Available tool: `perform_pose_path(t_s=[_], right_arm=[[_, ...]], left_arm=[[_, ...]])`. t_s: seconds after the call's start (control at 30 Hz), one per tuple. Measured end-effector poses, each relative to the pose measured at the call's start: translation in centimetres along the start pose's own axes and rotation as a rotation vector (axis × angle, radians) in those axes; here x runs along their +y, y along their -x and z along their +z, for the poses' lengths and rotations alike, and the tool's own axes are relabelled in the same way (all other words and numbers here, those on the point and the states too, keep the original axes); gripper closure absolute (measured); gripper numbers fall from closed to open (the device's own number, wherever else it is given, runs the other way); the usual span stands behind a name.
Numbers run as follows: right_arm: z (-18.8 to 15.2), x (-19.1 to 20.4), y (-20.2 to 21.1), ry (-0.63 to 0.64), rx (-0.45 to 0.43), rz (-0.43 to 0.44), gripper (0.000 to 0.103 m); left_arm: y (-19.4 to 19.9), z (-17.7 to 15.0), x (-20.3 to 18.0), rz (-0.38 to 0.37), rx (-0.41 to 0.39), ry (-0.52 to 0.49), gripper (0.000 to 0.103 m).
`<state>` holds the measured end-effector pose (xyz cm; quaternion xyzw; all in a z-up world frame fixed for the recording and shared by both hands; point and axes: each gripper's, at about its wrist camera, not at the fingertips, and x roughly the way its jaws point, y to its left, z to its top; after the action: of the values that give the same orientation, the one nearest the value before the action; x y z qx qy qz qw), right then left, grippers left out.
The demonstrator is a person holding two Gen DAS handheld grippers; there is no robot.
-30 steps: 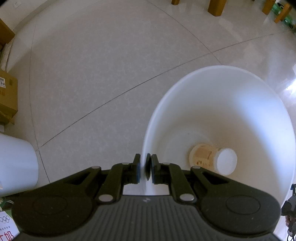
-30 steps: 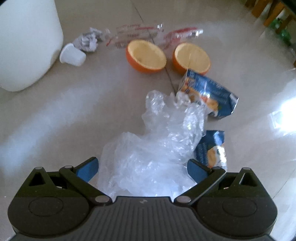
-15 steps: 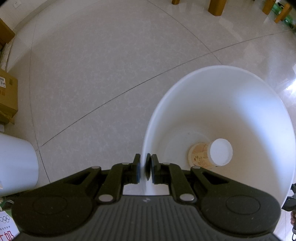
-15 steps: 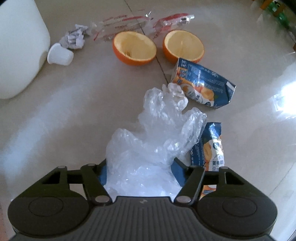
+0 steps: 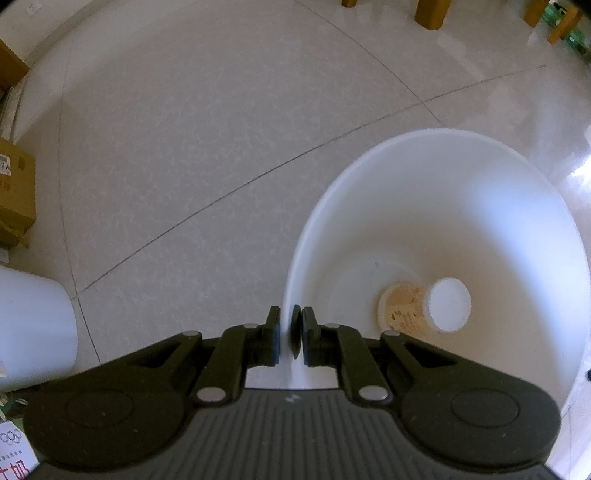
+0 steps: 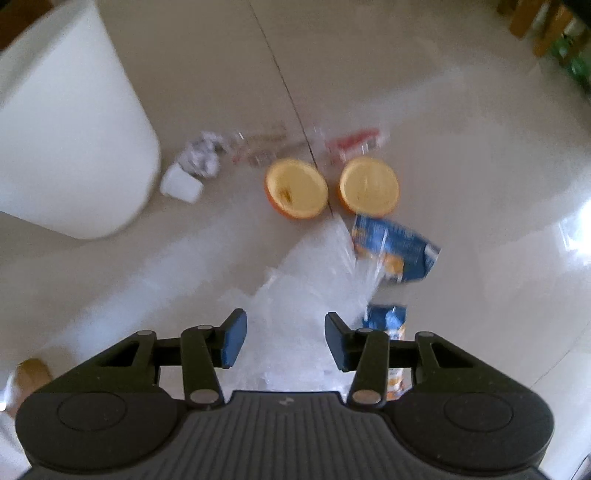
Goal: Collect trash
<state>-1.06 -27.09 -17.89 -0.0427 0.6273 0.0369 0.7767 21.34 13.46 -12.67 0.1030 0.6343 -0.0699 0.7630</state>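
Observation:
In the left wrist view my left gripper [image 5: 287, 334] is shut on the rim of a white bin [image 5: 424, 134], and a paper cup [image 5: 424, 310] lies at the bin's bottom. In the right wrist view my right gripper [image 6: 284, 339] hangs above the floor. Its jaws are closing on a crumpled clear plastic bag [image 6: 317, 280], which is lifted with it and trails down. On the floor lie two orange halves [image 6: 296, 192], two blue juice cartons [image 6: 399, 251], a small white cup [image 6: 181, 182], crumpled paper [image 6: 201, 155] and clear wrappers [image 6: 262, 144].
The outside of a white bin [image 6: 66, 147] fills the upper left of the right wrist view. In the left wrist view another white container [image 5: 33, 325] and a cardboard box [image 5: 14, 192] stand at the left, and wooden furniture legs [image 5: 432, 11] at the far top.
My right gripper closed around the plastic bag and rose with it, so the floor litter looks smaller and farther. The paper cup rolled a little inside the bin. My left gripper stayed put.

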Motion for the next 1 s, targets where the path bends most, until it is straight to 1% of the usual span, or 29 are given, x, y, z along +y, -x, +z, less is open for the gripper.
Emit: perform_pose_path(t_s=[0.13, 0.2, 0.23, 0.27, 0.3, 0.33, 0.37, 0.4, 0.43, 0.53, 0.6, 0.67, 0.73, 0.83, 0.9, 1.0], right_arm=[[2.1, 0.8, 4.8, 0.045, -0.048, 0.04, 0.051], [3.1, 1.3, 6.8, 0.078, -0.072, 0.045, 0.051], [3.6, 1.7, 7.7, 0.112, -0.082, 0.048, 0.044], [4.1, 2.2, 8.1, 0.139, -0.083, 0.043, 0.035], [4.3, 2.5, 8.2, 0.153, -0.088, 0.036, 0.008], [4.3, 2.5, 8.2, 0.145, -0.107, 0.04, 0.0], [3.9, 2.3, 8.1, 0.123, -0.135, 0.051, 0.0], [3.6, 2.1, 7.5, 0.104, -0.139, 0.069, 0.0], [3.3, 2.1, 6.2, 0.081, -0.122, 0.085, 0.0], [1.8, 1.8, 2.7, 0.002, -0.092, 0.083, 0.0], [0.8, 1.7, 0.3, -0.042, -0.08, 0.107, 0.0], [-0.1, 2.0, -2.2, -0.066, -0.066, 0.098, 0.0], [-0.6, 2.6, -4.0, -0.059, -0.065, 0.093, 0.0], [-1.3, 3.7, -6.5, -0.017, -0.051, 0.081, 0.0], [-1.8, 4.3, -7.9, 0.006, -0.027, 0.057, 0.0], [-2.2, 4.6, -9.8, 0.007, -0.003, 0.028, 0.0]], left_arm=[[-0.1, -0.1, -0.3, 0.004, 0.002, 0.004, 0.094], [-0.1, -0.1, -0.3, 0.004, 0.001, 0.006, 0.094], [-0.1, -0.2, -0.3, 0.004, 0.0, 0.01, 0.094], [-0.1, -0.2, -0.3, 0.004, -0.002, 0.011, 0.094], [-0.1, -0.3, -0.3, 0.002, -0.005, 0.015, 0.094], [-0.1, -0.3, -0.2, 0.0, -0.006, 0.018, 0.094], [-0.1, -0.4, -0.2, -0.002, -0.007, 0.016, 0.094], [-0.1, -0.4, -0.1, -0.004, -0.006, 0.016, 0.094], [0.0, -0.4, -0.1, -0.006, -0.006, 0.018, 0.094], [0.0, -0.4, 0.1, -0.008, -0.005, 0.017, 0.094], [0.0, -0.4, 0.1, -0.007, -0.005, 0.013, 0.094], [0.0, -0.3, 0.0, -0.007, -0.004, 0.008, 0.094], [0.0, -0.2, 0.0, -0.009, 0.0, 0.013, 0.094], [0.0, 0.0, 0.0, -0.006, 0.002, 0.012, 0.094], [0.0, 0.1, -0.1, -0.002, 0.003, 0.009, 0.094], [0.0, 0.2, -0.3, -0.001, 0.005, 0.009, 0.094]])
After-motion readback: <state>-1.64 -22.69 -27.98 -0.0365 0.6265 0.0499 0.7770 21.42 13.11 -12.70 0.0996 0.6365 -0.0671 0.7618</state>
